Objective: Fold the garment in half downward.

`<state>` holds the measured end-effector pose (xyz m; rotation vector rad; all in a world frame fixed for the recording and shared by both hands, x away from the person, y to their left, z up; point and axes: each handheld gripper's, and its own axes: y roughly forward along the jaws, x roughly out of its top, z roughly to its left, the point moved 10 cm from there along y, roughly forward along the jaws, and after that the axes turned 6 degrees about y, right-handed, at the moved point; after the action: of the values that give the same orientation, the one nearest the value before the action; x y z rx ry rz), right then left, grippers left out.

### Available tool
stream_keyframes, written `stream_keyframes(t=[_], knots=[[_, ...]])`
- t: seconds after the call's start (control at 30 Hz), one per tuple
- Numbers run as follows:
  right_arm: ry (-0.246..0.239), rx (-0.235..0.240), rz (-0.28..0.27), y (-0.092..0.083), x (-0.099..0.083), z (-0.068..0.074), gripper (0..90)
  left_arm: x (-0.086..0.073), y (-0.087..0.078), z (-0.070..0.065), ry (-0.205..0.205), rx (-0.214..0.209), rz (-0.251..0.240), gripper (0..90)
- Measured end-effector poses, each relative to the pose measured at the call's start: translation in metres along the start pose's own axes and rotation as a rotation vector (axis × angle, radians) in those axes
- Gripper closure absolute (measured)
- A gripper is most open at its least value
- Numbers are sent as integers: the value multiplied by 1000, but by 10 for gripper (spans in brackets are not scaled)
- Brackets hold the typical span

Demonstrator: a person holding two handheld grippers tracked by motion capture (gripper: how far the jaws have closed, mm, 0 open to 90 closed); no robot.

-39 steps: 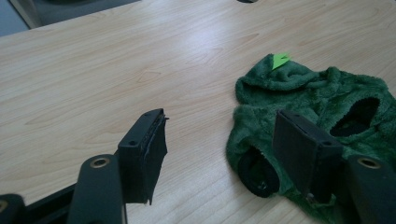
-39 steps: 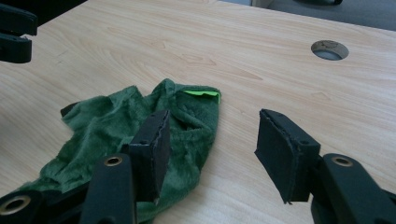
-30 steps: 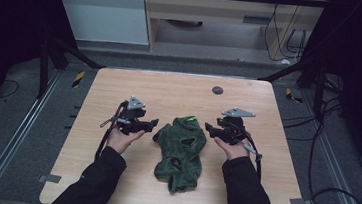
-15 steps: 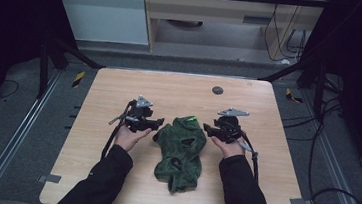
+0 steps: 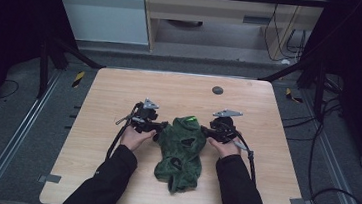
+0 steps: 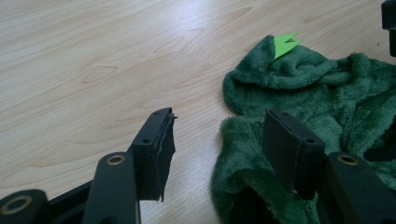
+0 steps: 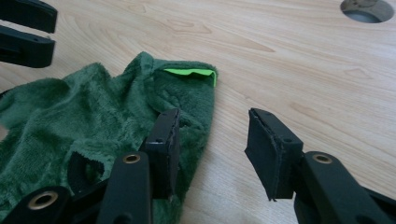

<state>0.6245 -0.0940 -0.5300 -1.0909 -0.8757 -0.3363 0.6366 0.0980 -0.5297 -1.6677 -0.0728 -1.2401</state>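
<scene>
Desk [image 5: 111, 175] carries green fleece garment [image 5: 182, 150] mid-desk, long axis running toward the person. Left gripper [image 5: 162, 126] and right gripper [image 5: 205, 130] flank its far end, jaws apart, each straddling an edge (equally near, nothing clamped yet).

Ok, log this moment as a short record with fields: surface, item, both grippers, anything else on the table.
surface: wooden table
item: crumpled green fleece garment with a bright green tag, near the table's middle
left gripper: open, at the garment's left edge, one jaw over the fabric, the other over bare wood
right gripper: open, at the garment's right edge, likewise
other: round hole in the tabletop, far side
</scene>
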Motion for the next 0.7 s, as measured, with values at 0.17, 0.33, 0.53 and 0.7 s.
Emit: stream_keyframes(t=[0.17, 0.33, 0.53, 0.7], knots=[[1, 9, 12, 5, -2, 2, 553, 1, 8, -6, 16, -19, 22, 452], [-6, 8, 32, 9, -6, 2, 558, 0, 15, -11, 27, -24, 47, 475], [-15, 9, 62, 16, -13, 4, 573, -7, 25, -11, 28, -25, 84, 522], [-5, 15, 77, 18, -16, 4, 601, -12, 28, -12, 7, -53, 99, 580]])
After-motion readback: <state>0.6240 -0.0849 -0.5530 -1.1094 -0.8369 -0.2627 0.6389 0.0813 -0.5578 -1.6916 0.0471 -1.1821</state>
